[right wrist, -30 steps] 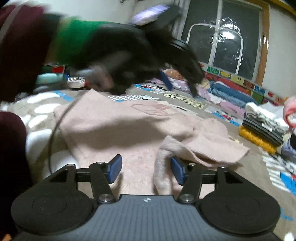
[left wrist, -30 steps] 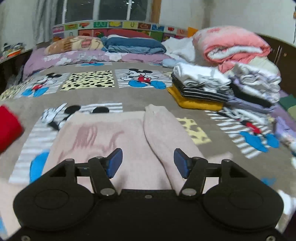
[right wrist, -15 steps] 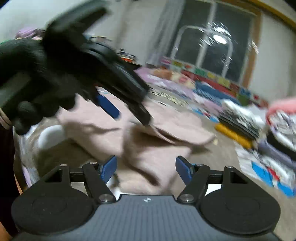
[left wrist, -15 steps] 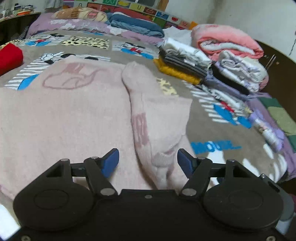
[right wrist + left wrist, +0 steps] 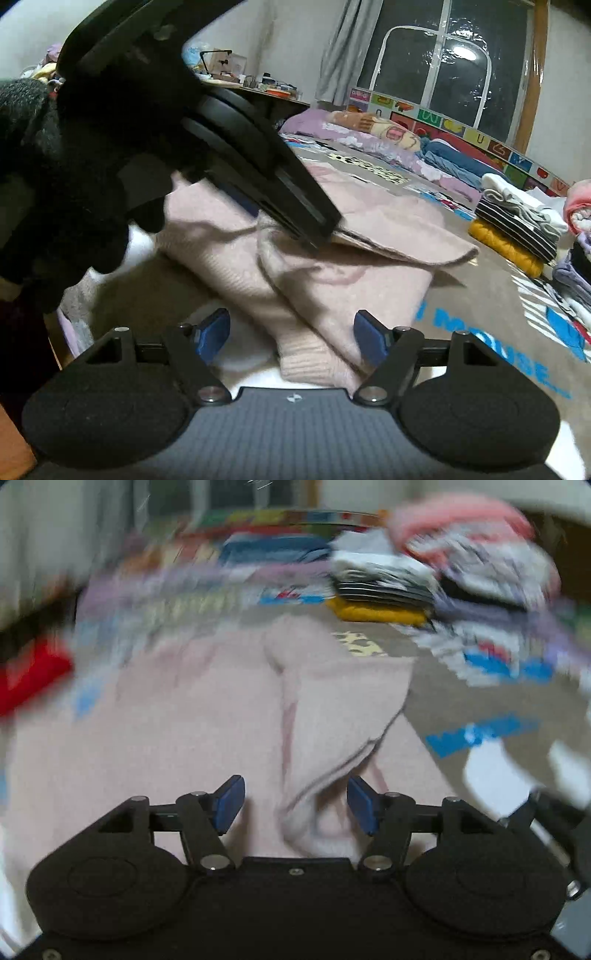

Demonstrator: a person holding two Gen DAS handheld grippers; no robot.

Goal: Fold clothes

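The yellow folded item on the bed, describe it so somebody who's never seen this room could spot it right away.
Look at the bed covered by a cartoon-print blanket, then at the stacks of folded clothes along its right side. In the stack nearest the pink sweater, the mustard-yellow garment lies at the very bottom, under a black-and-white striped piece. It is the only yellow item there.
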